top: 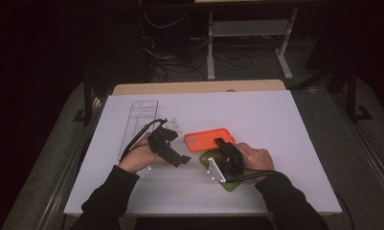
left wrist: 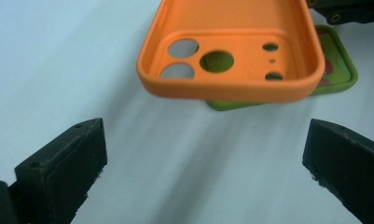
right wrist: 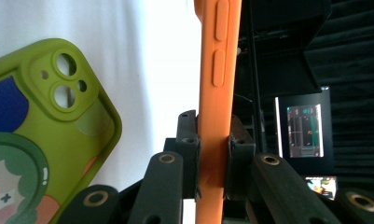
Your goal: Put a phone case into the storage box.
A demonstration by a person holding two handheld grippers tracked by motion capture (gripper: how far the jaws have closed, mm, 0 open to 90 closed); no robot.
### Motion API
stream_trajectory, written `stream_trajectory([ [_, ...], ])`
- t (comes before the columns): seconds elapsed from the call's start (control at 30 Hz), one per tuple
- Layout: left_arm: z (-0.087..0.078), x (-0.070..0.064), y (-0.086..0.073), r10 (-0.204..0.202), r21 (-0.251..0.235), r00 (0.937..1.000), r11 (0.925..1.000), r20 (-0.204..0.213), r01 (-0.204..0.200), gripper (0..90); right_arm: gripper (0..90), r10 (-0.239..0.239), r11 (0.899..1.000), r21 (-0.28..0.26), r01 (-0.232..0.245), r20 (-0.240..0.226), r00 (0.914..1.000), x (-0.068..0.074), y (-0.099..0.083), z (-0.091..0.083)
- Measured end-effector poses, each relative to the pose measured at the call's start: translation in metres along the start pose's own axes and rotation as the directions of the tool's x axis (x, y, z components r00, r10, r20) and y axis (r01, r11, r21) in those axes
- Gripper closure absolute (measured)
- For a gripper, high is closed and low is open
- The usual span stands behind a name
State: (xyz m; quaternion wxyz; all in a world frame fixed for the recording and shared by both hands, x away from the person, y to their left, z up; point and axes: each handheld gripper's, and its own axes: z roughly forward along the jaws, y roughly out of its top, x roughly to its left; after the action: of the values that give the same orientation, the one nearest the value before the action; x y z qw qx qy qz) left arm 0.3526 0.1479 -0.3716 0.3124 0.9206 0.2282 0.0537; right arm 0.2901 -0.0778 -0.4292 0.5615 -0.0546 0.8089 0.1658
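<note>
Orange, matte and round-cornered, the case [right wrist: 217, 93] sits clamped in your right gripper [right wrist: 213, 158], lifted above the green case [top: 226, 178] on the white worktop [top: 276, 124]; your left gripper [left wrist: 203, 158] gapes, holding nothing.

green case [top: 230, 184]: mostly hidden under right gripper [top: 224, 143] | orange case [left wrist: 231, 51]: top cropped

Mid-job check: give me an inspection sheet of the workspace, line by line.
Surface: white table top, lit, wooden edge at the far side.
Job's things: orange phone case held edge-on, lifted over the green phone case, which lies flat.
Clutter: clear plastic tray at far left.
Grippers: right gripper shut on the orange case's edge; left gripper open, jaws wide, facing the case's camera end.
Cables: one trails from each gripper; more on the floor behind.
Surroundings: dark room, white shelf frame, lit screen.
</note>
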Motion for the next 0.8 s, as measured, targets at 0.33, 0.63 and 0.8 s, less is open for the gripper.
stream_trajectory([
  [0.33, 0.001, 0.001, -0.001, 0.017, 0.004, 0.9998, 0.9998, -0.006, -0.017, 0.0, 77.8, 0.123, 0.992, 0.010, -0.123, -0.033, 0.9918, -0.005, -0.008, 0.001],
  [0.63, 0.003, -0.001, -0.001, -0.025, -0.021, 0.9996, 0.9995, -0.010, 0.024, 0.0, 77.8, 0.244, 0.970, 0.019, -0.244, -0.094, 0.9652, -0.013, -0.010, 0.002],
  [0.8, 0.003, 0.000, -0.001, -0.008, -0.027, 0.9999, 0.9996, -0.015, 0.008, 0.0, 77.8, 0.374, 0.927, 0.035, -0.373, -0.130, 0.9184, -0.017, -0.012, 0.002],
])
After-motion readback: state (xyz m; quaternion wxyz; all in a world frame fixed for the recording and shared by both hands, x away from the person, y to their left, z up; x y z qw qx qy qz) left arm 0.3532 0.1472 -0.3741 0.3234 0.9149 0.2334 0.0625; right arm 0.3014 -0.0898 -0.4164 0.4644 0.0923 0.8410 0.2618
